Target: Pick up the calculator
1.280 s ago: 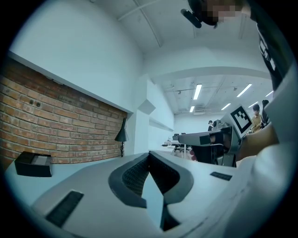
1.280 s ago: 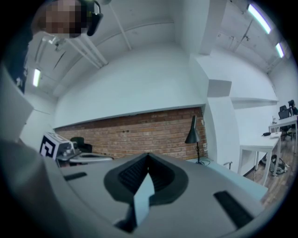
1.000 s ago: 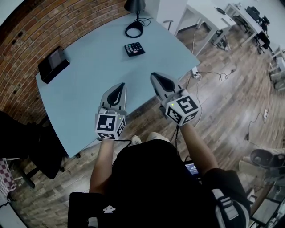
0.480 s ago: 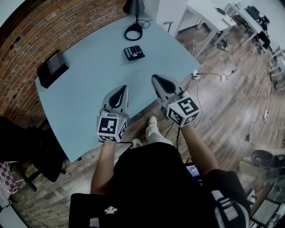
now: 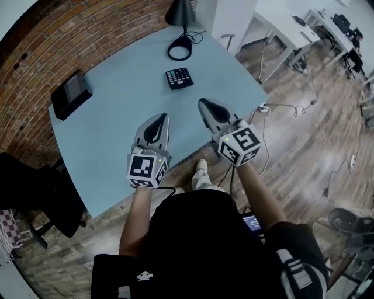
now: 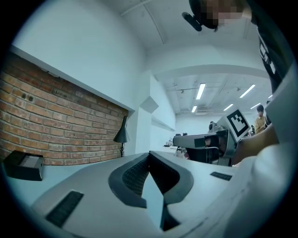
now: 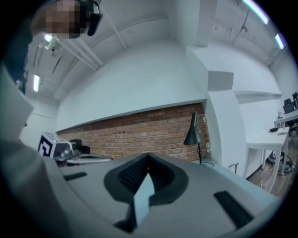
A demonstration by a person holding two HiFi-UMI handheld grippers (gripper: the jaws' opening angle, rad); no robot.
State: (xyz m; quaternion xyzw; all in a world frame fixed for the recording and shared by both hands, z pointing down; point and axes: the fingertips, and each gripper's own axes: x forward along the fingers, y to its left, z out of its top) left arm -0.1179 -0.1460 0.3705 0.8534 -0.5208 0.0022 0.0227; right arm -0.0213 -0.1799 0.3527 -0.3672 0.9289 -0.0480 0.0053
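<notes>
Edging forward, left gripper and right gripper are both shut and empty, calculator ahead between them, nearer the right.

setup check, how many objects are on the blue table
3: the calculator mid-table, a black box near the brick-wall edge, a desk lamp at the far end. Nothing seems hidden.

The person wears a black top with white stripes on its right sleeve; left gripper and right gripper are grey shells; each carries a white cube with black square markers.
</notes>
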